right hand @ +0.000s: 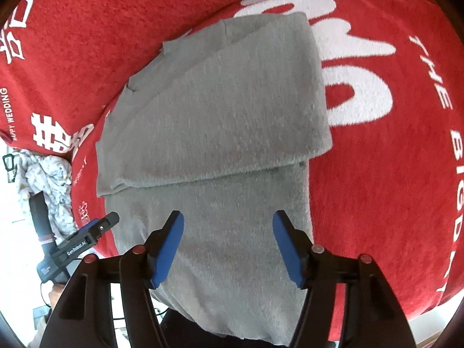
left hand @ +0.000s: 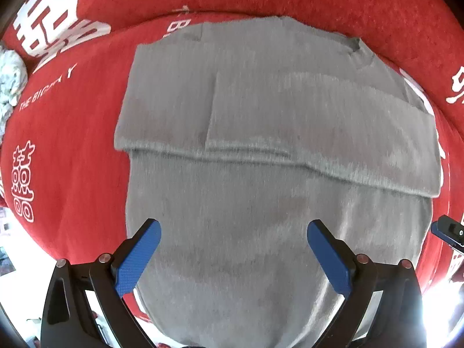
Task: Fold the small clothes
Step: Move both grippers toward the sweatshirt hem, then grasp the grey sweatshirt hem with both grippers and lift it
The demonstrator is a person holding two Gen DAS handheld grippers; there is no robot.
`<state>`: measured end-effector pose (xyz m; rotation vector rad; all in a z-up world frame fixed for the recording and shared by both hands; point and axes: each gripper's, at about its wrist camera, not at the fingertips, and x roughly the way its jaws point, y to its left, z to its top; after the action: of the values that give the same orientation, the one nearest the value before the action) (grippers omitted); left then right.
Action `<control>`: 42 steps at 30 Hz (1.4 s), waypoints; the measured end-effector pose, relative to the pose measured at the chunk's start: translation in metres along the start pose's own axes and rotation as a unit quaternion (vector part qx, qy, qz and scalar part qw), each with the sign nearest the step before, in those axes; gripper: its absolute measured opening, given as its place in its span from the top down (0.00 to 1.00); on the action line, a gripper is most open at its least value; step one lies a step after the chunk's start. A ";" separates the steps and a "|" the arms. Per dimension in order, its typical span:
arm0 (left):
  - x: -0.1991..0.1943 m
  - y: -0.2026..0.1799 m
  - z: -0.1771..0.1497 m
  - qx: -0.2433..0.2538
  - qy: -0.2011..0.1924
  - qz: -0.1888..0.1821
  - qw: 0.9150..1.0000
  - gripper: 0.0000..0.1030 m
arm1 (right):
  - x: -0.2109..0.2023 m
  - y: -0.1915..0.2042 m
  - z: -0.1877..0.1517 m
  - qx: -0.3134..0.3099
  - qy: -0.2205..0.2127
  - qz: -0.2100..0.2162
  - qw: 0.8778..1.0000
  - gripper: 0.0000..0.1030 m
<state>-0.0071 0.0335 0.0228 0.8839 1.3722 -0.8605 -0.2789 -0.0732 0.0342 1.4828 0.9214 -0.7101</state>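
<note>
A grey garment (left hand: 261,145) lies flat on a red blanket (left hand: 72,133), its far part folded over into a band across the middle. It also shows in the right wrist view (right hand: 220,133). My left gripper (left hand: 233,226) is open and empty, hovering over the garment's near part. My right gripper (right hand: 227,217) is open and empty, also over the near part, toward its right edge. The left gripper's tip shows in the right wrist view (right hand: 101,227), and the right gripper's tip shows in the left wrist view (left hand: 449,232).
The red blanket (right hand: 377,174) has white lettering and characters. A crumpled pale patterned cloth (right hand: 46,179) lies at the blanket's left edge, also in the left wrist view (left hand: 10,78). The garment's near end hangs over the blanket's front edge.
</note>
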 end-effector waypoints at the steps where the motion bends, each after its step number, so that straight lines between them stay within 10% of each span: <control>1: 0.001 0.001 -0.005 0.001 0.003 0.003 1.000 0.02 | 0.001 -0.002 -0.003 0.003 0.004 0.003 1.000 0.34; 33: 0.047 0.103 -0.214 0.007 0.068 -0.046 0.997 0.02 | 0.059 -0.062 -0.223 0.058 0.085 -0.023 0.994 0.33; 42: 0.093 0.098 -0.239 -0.033 0.105 -0.104 0.988 0.02 | 0.092 -0.086 -0.221 0.050 0.102 -0.014 0.993 0.31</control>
<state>-0.0200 0.2922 -0.0695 0.8058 1.6897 -0.8928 -0.3237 0.1586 -0.0610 1.6559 1.0761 -0.6403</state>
